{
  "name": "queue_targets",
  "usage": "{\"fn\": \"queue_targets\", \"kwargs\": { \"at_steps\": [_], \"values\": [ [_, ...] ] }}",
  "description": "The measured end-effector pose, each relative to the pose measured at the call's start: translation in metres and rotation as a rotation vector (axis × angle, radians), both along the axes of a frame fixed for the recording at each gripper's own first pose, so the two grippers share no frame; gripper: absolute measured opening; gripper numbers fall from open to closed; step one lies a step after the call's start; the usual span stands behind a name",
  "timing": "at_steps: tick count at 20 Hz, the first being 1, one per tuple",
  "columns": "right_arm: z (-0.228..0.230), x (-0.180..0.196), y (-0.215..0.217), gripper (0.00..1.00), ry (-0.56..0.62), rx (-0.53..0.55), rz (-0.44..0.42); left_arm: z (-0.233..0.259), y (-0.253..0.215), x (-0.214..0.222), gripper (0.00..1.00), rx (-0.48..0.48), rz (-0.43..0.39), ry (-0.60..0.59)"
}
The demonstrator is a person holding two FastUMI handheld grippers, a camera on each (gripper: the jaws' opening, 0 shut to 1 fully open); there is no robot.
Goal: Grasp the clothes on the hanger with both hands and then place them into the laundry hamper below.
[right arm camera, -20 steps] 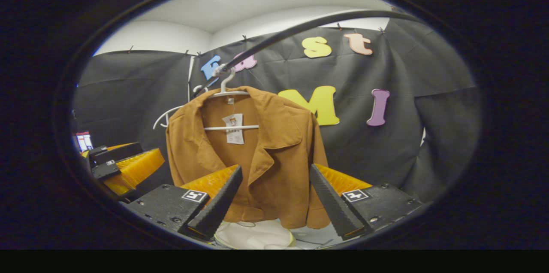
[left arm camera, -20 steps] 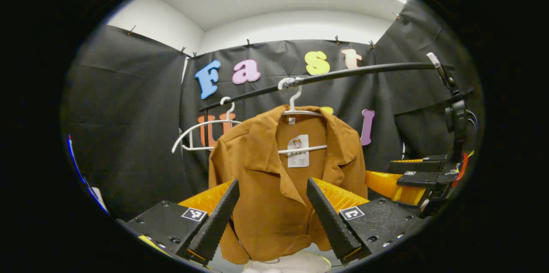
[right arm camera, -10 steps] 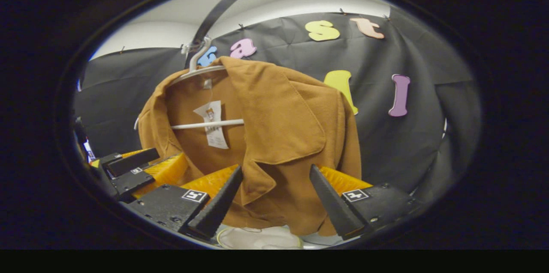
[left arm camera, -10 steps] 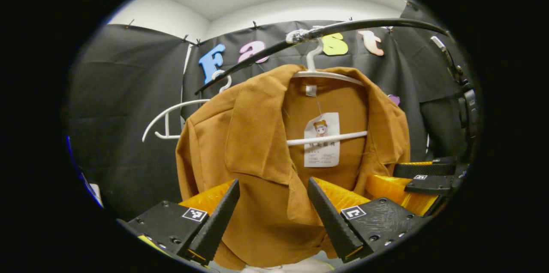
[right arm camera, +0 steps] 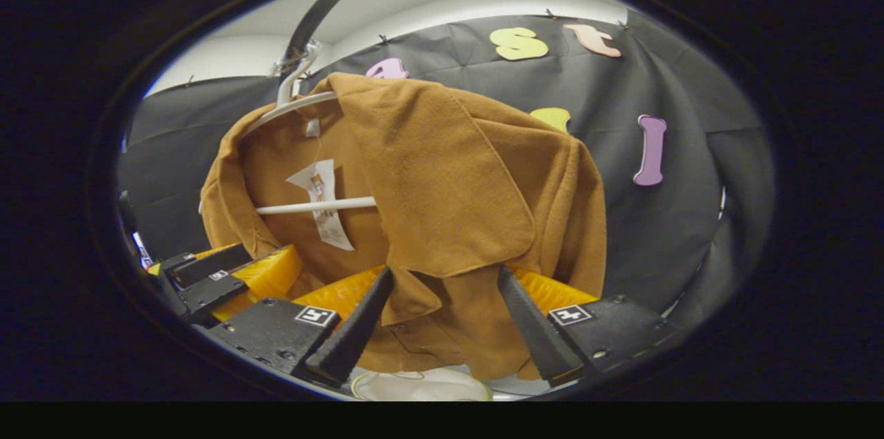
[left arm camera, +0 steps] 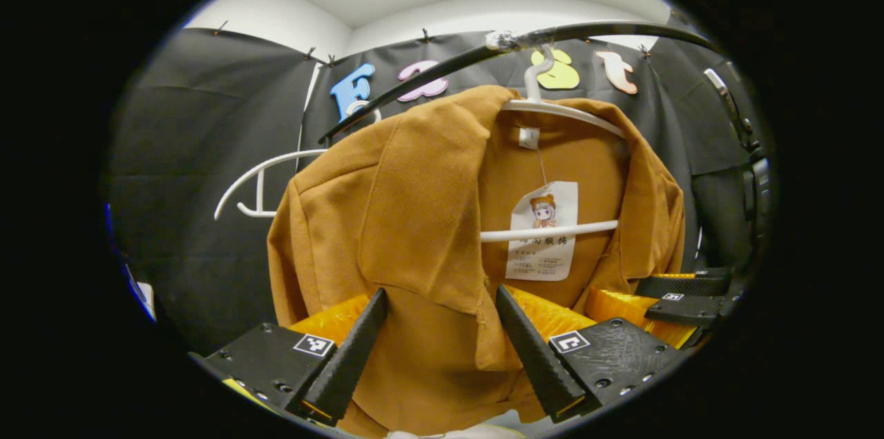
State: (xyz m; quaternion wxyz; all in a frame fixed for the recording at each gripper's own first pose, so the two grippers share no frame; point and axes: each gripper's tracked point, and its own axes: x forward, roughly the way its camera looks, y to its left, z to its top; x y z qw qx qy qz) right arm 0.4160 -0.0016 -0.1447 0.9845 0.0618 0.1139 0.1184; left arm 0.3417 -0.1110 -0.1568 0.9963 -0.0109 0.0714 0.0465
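Brown jacket [left arm camera: 414, 218] on white hanger [left arm camera: 552, 228], black-draped booth

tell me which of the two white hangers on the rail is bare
The white plastic hanger farther back on the black rail is bare; the nearer white hanger carries the brown collared jacket.
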Motion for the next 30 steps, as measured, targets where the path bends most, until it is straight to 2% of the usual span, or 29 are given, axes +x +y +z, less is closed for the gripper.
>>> {"fn": "queue_targets", "kwargs": {
  "at_steps": [2,3,6,7,8,9,11,13,14,15,16,17,19,20,23,26,27,28,30],
  "values": [
    [0.000,0.003,0.000,0.86,0.007,0.017,0.000,-0.004,0.005,0.000,0.91,-0.009,0.017,0.014],
    [-0.001,0.006,0.000,0.74,0.006,0.025,-0.009,-0.005,0.005,0.001,0.88,-0.014,0.024,0.016],
    [-0.002,0.011,-0.003,0.53,-0.005,0.023,0.000,-0.007,0.010,0.001,0.63,0.002,0.028,0.033],
    [-0.001,0.011,-0.007,0.41,-0.012,0.021,0.008,-0.009,0.011,0.000,0.55,0.003,0.023,0.040],
    [0.000,0.014,-0.011,0.35,-0.015,0.024,0.010,-0.012,0.010,0.003,0.47,-0.005,0.008,0.056],
    [0.000,0.014,-0.014,0.20,-0.017,0.034,0.026,-0.017,0.012,0.000,0.39,-0.008,0.005,0.073],
    [-0.001,0.013,-0.013,0.10,-0.005,0.059,0.084,-0.016,0.016,0.004,0.22,-0.020,-0.014,0.059],
    [-0.002,0.009,-0.015,0.07,0.022,0.095,0.147,-0.021,0.011,0.002,0.27,-0.030,-0.049,0.084],
    [-0.002,0.008,-0.017,0.06,0.036,0.117,0.176,-0.019,0.017,-0.002,0.27,-0.016,-0.031,0.088],
    [-0.002,0.007,-0.019,0.05,0.049,0.142,0.206,-0.023,0.024,0.002,0.17,-0.003,-0.005,0.088],
    [0.000,0.007,-0.020,0.04,0.061,0.167,0.228,-0.021,0.022,0.000,0.07,-0.015,-0.015,0.092],
    [0.000,0.008,-0.021,0.05,0.068,0.193,0.244,-0.021,0.021,-0.002,0.04,-0.019,-0.019,0.100],
    [0.006,0.006,-0.023,0.04,0.082,0.260,0.275,-0.020,0.029,0.000,0.03,-0.036,-0.004,0.110],
    [0.010,0.004,-0.023,0.05,0.091,0.315,0.298,-0.019,0.028,-0.003,0.00,-0.058,-0.009,0.116],
    [0.027,-0.014,-0.014,0.05,0.107,0.499,0.430,-0.014,0.033,-0.010,0.00,-0.070,-0.023,0.115],
    [0.047,-0.028,-0.013,0.04,0.090,0.591,0.540,-0.003,0.043,-0.017,0.00,-0.071,-0.023,0.091],
    [0.055,-0.033,-0.013,0.04,0.077,0.613,0.561,0.004,0.046,-0.021,0.03,-0.091,-0.021,0.078],
    [0.065,-0.037,-0.013,0.04,0.065,0.643,0.597,0.010,0.050,-0.021,0.00,-0.111,-0.015,0.069],
    [0.083,-0.040,-0.013,0.03,0.044,0.704,0.638,0.027,0.059,-0.023,0.00,-0.134,0.004,0.032]
  ]
}}
